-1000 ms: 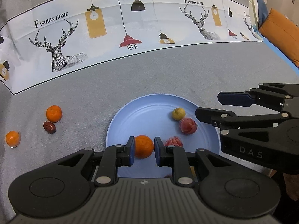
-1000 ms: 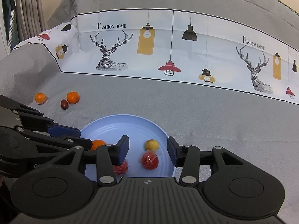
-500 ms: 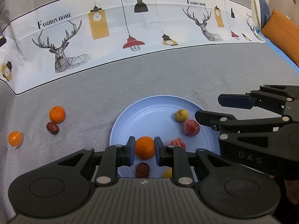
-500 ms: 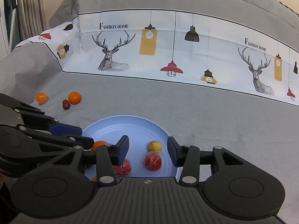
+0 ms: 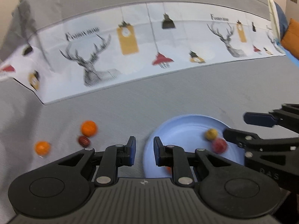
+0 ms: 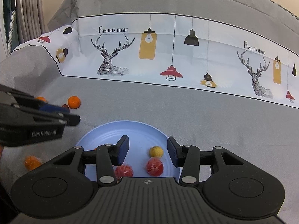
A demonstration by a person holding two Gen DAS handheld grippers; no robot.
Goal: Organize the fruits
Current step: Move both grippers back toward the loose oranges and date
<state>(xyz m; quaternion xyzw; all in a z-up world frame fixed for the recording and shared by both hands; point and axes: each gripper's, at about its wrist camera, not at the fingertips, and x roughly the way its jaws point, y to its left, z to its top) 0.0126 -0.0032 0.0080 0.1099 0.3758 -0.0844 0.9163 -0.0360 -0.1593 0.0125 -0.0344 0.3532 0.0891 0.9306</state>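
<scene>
A light blue plate point(image 5: 179, 128) lies on the grey cloth; in the right wrist view the plate point(image 6: 119, 130) holds a yellow fruit point(image 6: 156, 151) and two red fruits point(image 6: 154, 166). An orange point(image 5: 168, 169) peeks out under my left gripper's right finger. My left gripper point(image 5: 144, 152) hangs over the plate's left rim, jaws drawn close with nothing between them. Left of it on the cloth lie an orange point(image 5: 89, 128), a dark red date point(image 5: 84, 141) and another orange point(image 5: 42, 147). My right gripper point(image 6: 148, 150) hovers open and empty over the plate.
A white printed band with deer and lamps point(image 6: 168, 56) runs across the cloth behind the plate. Another orange point(image 6: 31, 162) lies on the cloth near the plate's left side. An orange cushion point(image 5: 291, 37) sits far right.
My left gripper has swung left and up off the plate's middle, so the orange once seen between its fingers now lies under its right finger. The right gripper has kept still.
</scene>
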